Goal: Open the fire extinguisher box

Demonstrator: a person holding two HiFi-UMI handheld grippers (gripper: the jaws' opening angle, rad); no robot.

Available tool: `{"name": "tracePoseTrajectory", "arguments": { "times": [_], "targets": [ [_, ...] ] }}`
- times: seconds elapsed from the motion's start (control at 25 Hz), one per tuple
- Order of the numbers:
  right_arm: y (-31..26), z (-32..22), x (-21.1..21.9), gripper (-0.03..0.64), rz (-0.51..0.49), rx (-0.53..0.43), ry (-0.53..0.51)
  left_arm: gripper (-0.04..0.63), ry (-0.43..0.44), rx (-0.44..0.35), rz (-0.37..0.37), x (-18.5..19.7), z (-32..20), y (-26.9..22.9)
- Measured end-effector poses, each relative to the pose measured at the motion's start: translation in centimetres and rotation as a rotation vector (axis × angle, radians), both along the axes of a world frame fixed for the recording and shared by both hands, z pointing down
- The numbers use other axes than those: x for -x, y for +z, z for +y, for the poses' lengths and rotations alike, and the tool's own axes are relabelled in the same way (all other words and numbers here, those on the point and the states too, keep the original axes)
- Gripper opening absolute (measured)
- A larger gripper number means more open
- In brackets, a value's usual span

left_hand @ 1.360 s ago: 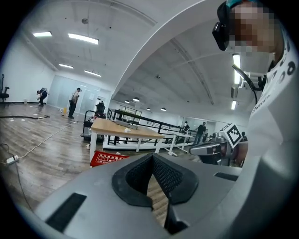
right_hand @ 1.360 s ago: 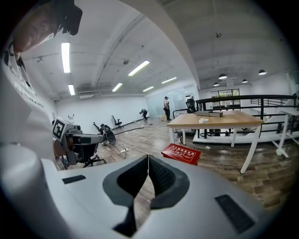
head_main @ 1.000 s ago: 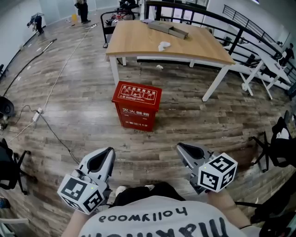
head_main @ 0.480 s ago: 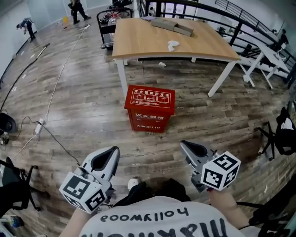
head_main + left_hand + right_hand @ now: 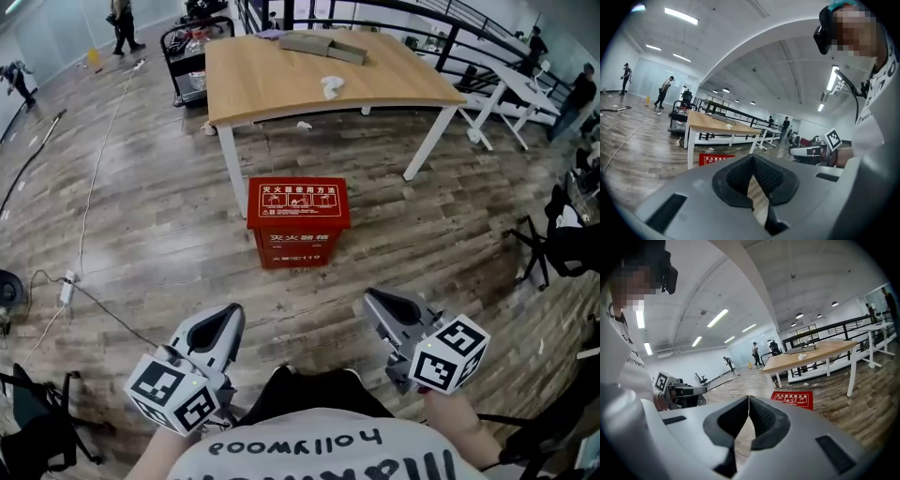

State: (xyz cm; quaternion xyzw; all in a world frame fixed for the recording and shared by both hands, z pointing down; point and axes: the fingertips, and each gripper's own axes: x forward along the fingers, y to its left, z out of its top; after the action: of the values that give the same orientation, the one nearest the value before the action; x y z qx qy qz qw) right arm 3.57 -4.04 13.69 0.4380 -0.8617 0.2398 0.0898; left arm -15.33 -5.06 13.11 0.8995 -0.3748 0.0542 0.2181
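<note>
Two pairs of tongs are held low and drawn back near the person's waist, probably because the work is not yet within reach. At the left, the grey plastic left tongs [image 5: 228, 313] point forward with their ribbed tips pressed together on nothing. The left gripper view shows only floor beyond them.

Ahead and between the two pairs, well apart from both, the red metal fire extinguisher box [image 5: 298, 222] stands upright on the wood-plank floor [image 5: 141, 234]. It is just in front of the near left leg of the light wooden surface on white legs [image 5: 281, 84]. At the right, the grey plastic right tongs [image 5: 371, 300] mirror the left pair, tips together and empty, aimed roughly toward the box.

The box is a squat upright case with a flat lid that slightly overhangs the body. White characters and small pictograms run across the lid, and more white characters mark the front face. The lid lies flat, so the box looks closed and the task not yet begun. Any latch or hinge is too small to make out. The lid may lift from its front edge.
</note>
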Motion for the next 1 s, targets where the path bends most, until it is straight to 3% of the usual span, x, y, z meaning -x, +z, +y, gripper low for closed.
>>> {"name": "tracePoseTrajectory", "arguments": {
  "times": [0.2,0.4,0.56,1.0],
  "targets": [
    [0.6,-0.2,-1.0,0.009,0.040,0.018,-0.003,0.003,0.017,0.005,0.006,-1.0,-1.2,0.4],
    [1.5,-1.3,-2.7,0.009,0.078,0.018,-0.019,0.003,-0.059,-0.008,-0.004,-0.9,-2.5,0.4],
    [2.6,-2.0,-4.2,0.009,0.091,0.019,-0.030,0.003,-0.116,0.032,-0.004,-0.3,-3.7,1.0],
    [4.0,-4.0,-7.0,0.009,0.066,0.014,-0.077,0.003,-0.119,0.032,-0.062,-4.4,-3.4,2.2]
  ]
}}
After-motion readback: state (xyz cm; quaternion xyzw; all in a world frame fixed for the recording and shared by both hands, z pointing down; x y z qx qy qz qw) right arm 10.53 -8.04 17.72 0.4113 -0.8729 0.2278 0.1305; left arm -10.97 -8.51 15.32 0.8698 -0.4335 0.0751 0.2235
